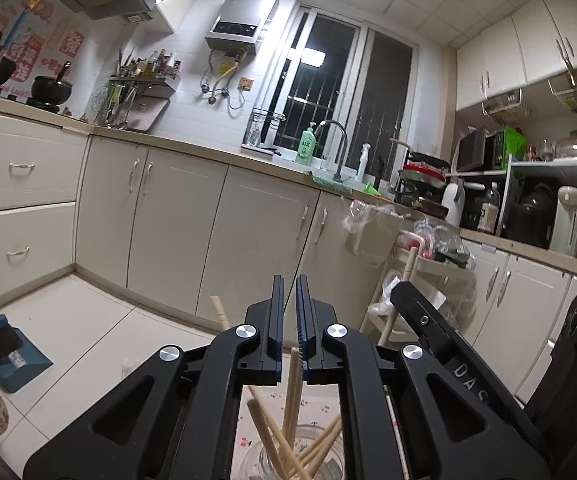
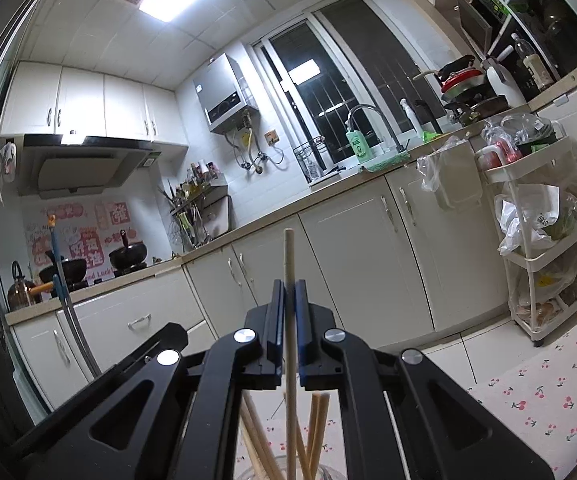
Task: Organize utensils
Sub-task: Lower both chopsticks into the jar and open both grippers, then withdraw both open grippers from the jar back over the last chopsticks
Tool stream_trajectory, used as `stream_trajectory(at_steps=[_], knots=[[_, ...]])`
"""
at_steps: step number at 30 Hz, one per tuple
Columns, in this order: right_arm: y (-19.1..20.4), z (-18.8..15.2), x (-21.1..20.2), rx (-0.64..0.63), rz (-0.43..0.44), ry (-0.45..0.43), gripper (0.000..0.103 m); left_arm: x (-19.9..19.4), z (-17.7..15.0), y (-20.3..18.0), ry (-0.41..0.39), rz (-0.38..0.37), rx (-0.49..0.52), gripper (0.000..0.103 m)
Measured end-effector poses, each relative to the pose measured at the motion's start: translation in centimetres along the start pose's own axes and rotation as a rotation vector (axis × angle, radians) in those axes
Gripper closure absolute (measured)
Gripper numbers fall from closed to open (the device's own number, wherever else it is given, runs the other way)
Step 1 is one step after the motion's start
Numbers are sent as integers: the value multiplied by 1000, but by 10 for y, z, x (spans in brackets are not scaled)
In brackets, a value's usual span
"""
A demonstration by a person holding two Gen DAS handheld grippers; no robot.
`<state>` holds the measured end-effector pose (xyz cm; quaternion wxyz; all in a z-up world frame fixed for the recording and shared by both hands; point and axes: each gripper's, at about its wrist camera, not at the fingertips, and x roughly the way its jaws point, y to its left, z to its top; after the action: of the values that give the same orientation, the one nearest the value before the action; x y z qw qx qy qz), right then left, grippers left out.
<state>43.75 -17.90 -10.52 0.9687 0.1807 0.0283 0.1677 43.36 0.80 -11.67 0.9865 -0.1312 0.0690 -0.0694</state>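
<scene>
While both grippers hung level above the jar, each part of the scene stood as follows.

Right gripper (image 2: 290, 300): its jaws were pinching one chopstick (image 2: 288, 256) upright, the top sticking out above the fingertips and the shaft running down between the pads toward the jar below. Held vertical like that, it looked ready to be lowered straight in, or had just been lifted clear; which of the two cannot be told.

Left gripper (image 1: 290, 300): its jaws were pressed together with only a narrow slit between the pads. A chopstick tip (image 1: 295, 354) reached up to the base of the pads, but whether it was gripped cannot be told.

Glass jar (image 1: 266, 458): it stood directly beneath both grippers on a cherry-print cloth (image 2: 536, 396), holding the other chopsticks (image 1: 262, 426), which leaned outward in a loose fan.

Why the jar: as an upright holder it likely served as the gathering place for the sticks.

Kitchen cabinets (image 1: 176, 216): well apart, only background.
</scene>
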Motion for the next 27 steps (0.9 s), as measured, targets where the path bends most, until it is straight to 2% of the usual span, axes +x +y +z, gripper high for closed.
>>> stream_trajectory(at_steps=[5, 6, 7, 8, 15, 18, 20, 24, 25, 27], knots=[[3, -5, -4, -24, 7, 34, 95, -8, 0, 1, 9, 7, 10, 95], [3, -6, -5, -29, 6, 41, 91, -9, 0, 2, 12, 10, 10, 95], [3, -7, -6, -32, 5, 49, 76, -11, 1, 3, 13, 12, 9, 93], [3, -7, -8, -30, 1, 57, 70, -13, 1, 4, 13, 15, 8, 91], [0, -5, -22, -29, -15, 72, 66, -38, 5, 15, 7, 42, 8, 83], [-7, 0, -33, -4, -38, 79, 54, -45, 5, 23, 19, 60, 4, 80], [-13, 1, -44, 19, -59, 88, 49, -47, 5, 28, 29, 68, -2, 74], [-20, -6, -60, 28, -76, 142, 41, -26, 18, 62, 93, 45, -158, 68], [-22, -9, -65, 28, -83, 155, 40, -14, 22, 74, 125, 23, -208, 65], [-25, -15, -71, 34, -86, 178, 40, 10, 26, 95, 191, -7, -296, 64]])
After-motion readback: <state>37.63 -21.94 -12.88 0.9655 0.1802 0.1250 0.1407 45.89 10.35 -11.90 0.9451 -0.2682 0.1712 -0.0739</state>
